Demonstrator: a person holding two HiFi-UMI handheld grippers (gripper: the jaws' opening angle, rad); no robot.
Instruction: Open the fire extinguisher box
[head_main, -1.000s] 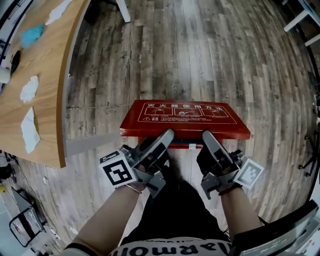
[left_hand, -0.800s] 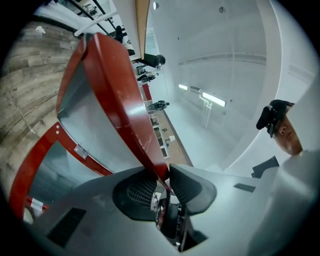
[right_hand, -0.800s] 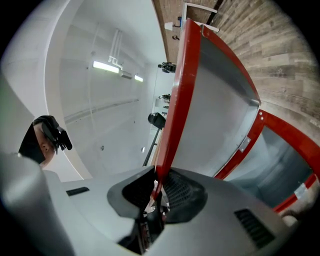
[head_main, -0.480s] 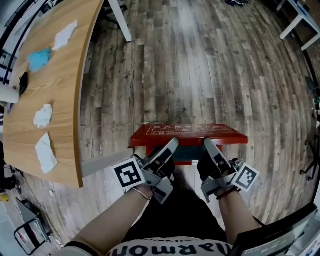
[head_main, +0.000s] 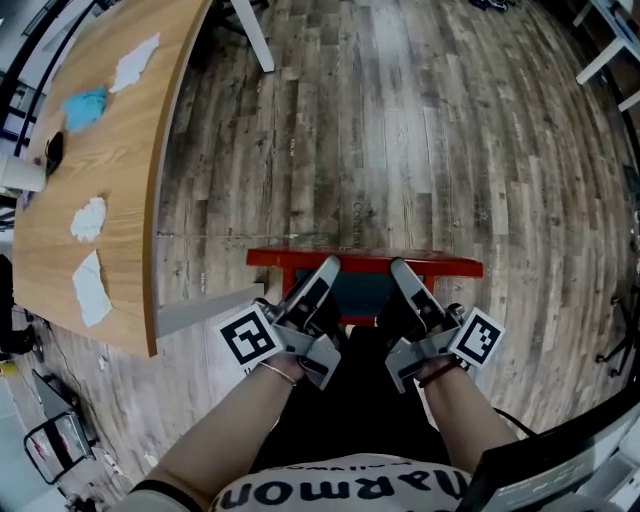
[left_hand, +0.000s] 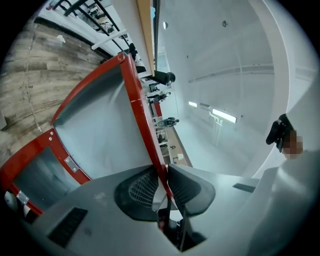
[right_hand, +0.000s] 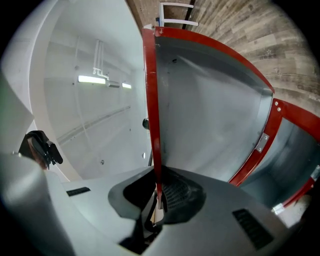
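Grey plank floor filling the room, wooden table curving past ten o'clock, red fire extinguisher box sitting at six o'clock, lid standing raised, left gripper and right gripper clamping its front edge, jaws just now closing tighter.

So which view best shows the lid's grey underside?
Right gripper view: the lid spans half the frame, with its grey underside and hinge plain. Left gripper view shows a narrower slice of the underside; head view shows only its red top edge.
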